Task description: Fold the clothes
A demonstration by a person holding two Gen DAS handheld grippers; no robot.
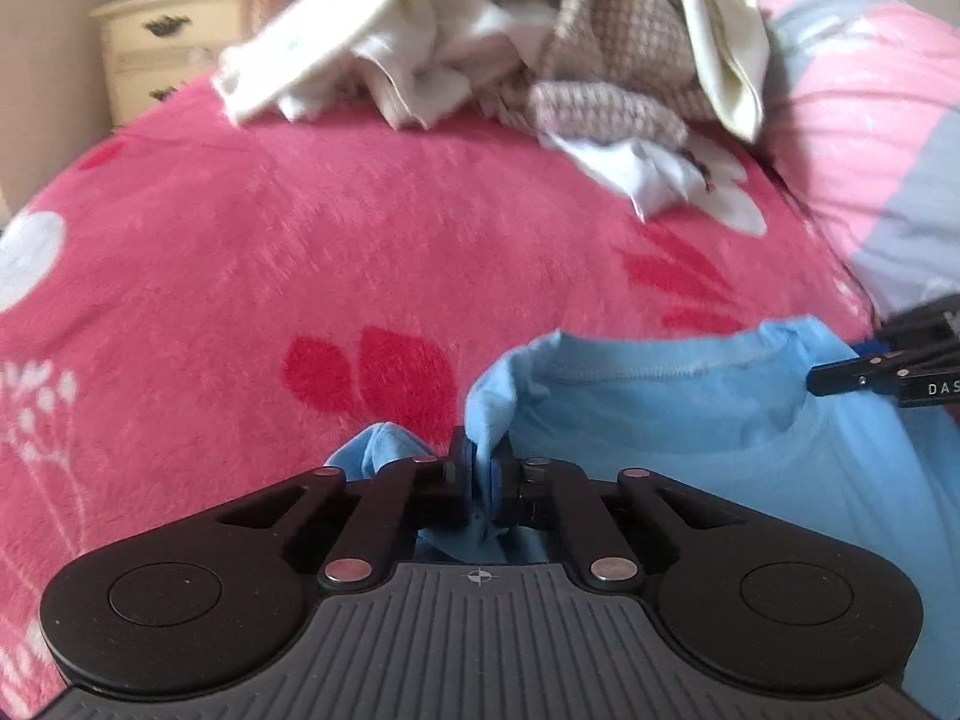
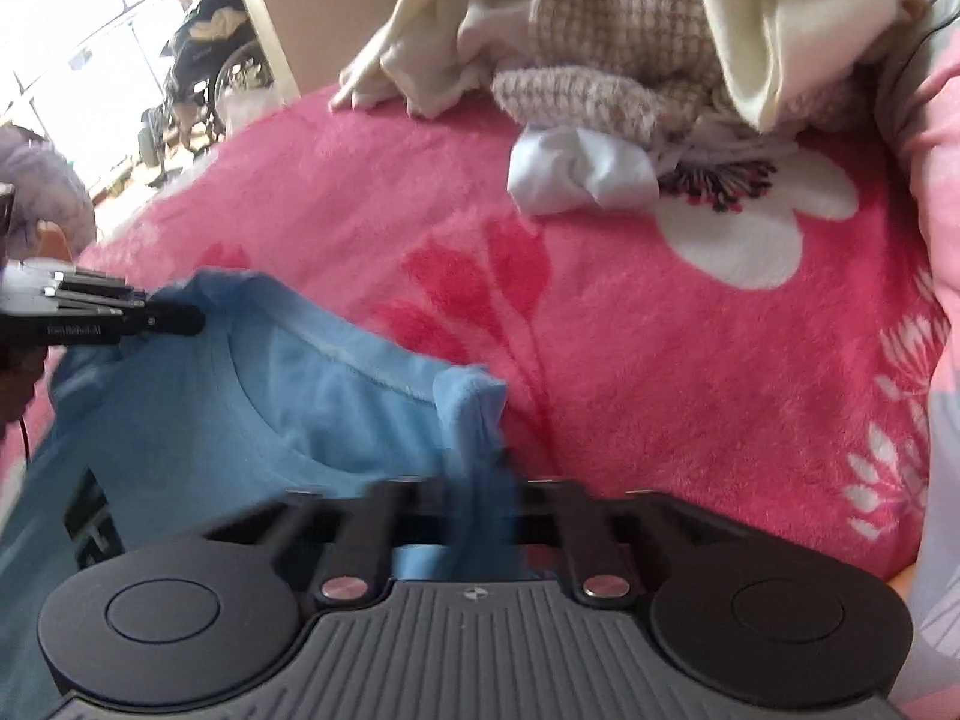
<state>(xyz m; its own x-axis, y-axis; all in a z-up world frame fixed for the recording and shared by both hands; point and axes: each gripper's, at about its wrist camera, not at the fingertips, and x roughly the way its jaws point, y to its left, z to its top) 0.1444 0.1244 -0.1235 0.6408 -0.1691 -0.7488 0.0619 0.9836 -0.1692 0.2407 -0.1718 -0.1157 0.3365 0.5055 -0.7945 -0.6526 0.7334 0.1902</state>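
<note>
Only the left wrist view shows a dresser (image 1: 174, 42) beyond the blue shirt (image 1: 690, 420).

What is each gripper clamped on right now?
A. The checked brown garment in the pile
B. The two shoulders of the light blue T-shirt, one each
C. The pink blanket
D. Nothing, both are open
B: the left gripper and the right gripper are each shut on bunched fabric of the light blue T-shirt, on either side of its neckline, over the pink blanket.
</note>
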